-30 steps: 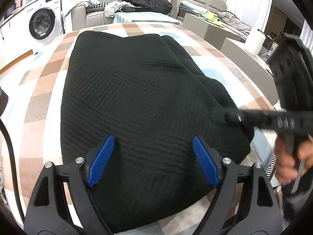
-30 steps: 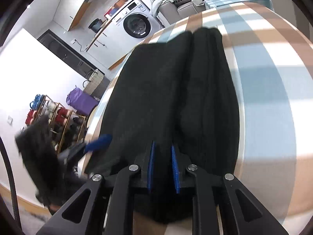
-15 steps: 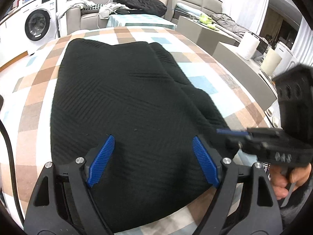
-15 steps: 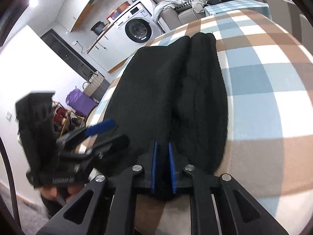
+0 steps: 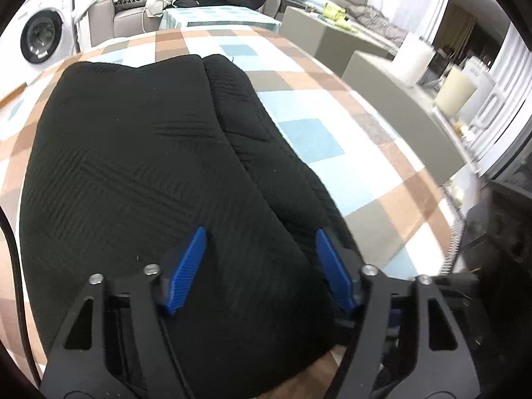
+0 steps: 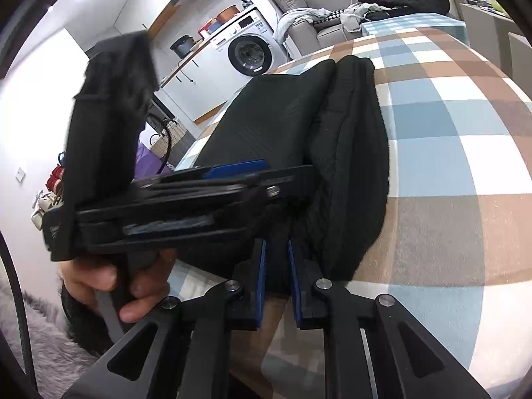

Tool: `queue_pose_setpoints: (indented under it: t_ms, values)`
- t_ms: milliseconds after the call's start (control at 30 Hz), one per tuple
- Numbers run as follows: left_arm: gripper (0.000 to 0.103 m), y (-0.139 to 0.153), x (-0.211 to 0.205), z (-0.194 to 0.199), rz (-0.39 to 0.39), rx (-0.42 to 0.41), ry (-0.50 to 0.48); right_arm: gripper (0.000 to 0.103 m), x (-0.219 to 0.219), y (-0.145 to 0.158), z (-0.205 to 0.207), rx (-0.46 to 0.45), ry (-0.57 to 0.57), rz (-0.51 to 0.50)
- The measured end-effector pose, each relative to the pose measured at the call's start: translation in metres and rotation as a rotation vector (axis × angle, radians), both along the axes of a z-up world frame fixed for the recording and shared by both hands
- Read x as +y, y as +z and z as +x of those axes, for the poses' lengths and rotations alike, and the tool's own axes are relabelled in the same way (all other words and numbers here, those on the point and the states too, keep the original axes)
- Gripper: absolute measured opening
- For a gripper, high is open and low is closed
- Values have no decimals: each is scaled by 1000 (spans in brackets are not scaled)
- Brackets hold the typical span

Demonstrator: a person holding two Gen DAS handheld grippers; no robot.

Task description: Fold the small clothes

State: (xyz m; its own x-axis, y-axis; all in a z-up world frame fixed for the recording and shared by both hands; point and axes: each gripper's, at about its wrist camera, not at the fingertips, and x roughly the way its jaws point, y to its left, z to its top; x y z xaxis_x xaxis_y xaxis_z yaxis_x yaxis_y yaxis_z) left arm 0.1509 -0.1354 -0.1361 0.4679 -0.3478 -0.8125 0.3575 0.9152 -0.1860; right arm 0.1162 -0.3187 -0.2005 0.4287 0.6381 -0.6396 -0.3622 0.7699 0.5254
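A: Where did the black garment (image 5: 139, 173) lie, and how far had folding gone?

B: It filled the centre of the left wrist view, spread on the checked table (image 5: 312, 139). 1 lengthwise fold appeared done: a narrower strip lay along its right side, beside the main panel. No crosswise fold was visible, so the task looked roughly midway.

A: State of the left hand-held gripper (image 5: 262, 266)?

B: Lower centre of its own view, jaws closing with the near hem of the garment between the blue pads (image 5: 186, 266); the pads did not yet press the cloth. In the right wrist view it crossed the left half of the frame, carried by a hand (image 6: 109, 279).

A: And the right hand-held gripper (image 6: 276, 279)?

B: Bottom centre of the right wrist view, clenched on the garment's near edge, dark cloth pinched in the narrow gap.

A: What remained?

B: Judged from the layout: securing the left grasp, then carrying the near edge toward the far end, at the upper part of the frame, and any final halving.
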Motion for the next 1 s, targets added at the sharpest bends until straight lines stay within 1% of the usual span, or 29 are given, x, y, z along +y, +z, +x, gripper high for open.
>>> queue_pose_setpoints:
  t_ms: [33,67,100,133,167,200,233,267,467,533,600,633,667,700,767,833,867,933,1000]
  values:
    - [55,-1,-2,1,16,-7,5,13,0,0,0,0,-2,3]
    - [47,-1,-3,2,30,-13,9,13,-1,-1,0,2,-6,7]
    - [33,-1,-3,3,40,-19,15,13,-2,-2,0,4,-7,13]
    - [26,-1,-2,3,42,-27,24,13,-2,-2,0,4,-7,17]
    - [15,-1,1,4,39,-30,36,13,-3,-3,0,6,-8,22]
    - [6,1,5,5,20,-30,48,14,-3,-4,1,7,-6,27]
    - [4,3,9,5,-10,-31,58,14,-3,-5,1,9,-5,29]
    - [3,6,13,5,-30,-32,64,14,-4,-5,2,12,-4,36]
    - [3,24,19,1,-74,-69,65,19,-7,0,2,17,-8,50]
    - [3,32,21,1,-87,-88,71,23,-17,9,-2,-7,-40,60]
    - [3,37,22,2,-97,-96,69,31,-29,16,-5,-24,-90,39]
    - [3,38,21,4,-100,-99,68,34,-35,17,-7,-24,-106,39]
    - [3,37,20,5,-100,-98,67,42,-41,16,-6,-16,-128,49]
    - [3,35,20,7,-103,-92,67,43,-44,12,-3,7,-133,67]
    - [3,32,18,8,-103,-86,63,44,-42,5,1,51,-102,107]
    - [3,31,17,8,-103,-83,60,45,-37,1,2,71,-81,106]
    - [3,29,17,8,-102,-82,58,51,-34,-1,2,70,-76,101]
    - [3,27,18,8,-106,-73,59,52,-30,-1,4,70,-75,94]
    - [3,25,19,9,-113,-70,61,52,-24,3,5,47,-58,95]
